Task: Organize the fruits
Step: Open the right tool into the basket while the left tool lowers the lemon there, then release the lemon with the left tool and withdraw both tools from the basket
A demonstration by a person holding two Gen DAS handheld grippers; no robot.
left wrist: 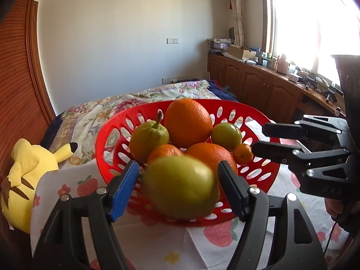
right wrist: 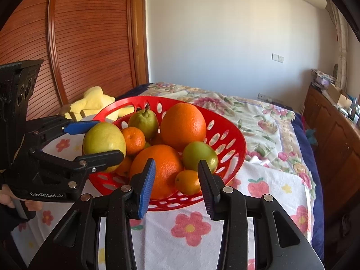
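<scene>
— So how far along is the fruit?
— Nearly done, likely: the red basket [right wrist: 234, 144] holds most. The left gripper [left wrist: 177, 180] is clamped on a yellow-green fruit [left wrist: 180, 186] above its rim; the right gripper [right wrist: 176, 180] hovers apart, empty.

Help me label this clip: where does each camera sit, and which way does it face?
Left wrist: rides the left gripper, looking across the basket toward the window wall; its fingers flank a yellow-green fruit; the right gripper shows at right.
Right wrist: rides the right gripper, looking across the basket toward the wooden closet; its open fingers frame a small orange; the left gripper shows at left.
Shared: basket, fruit pile, bed, each other's gripper.
</scene>
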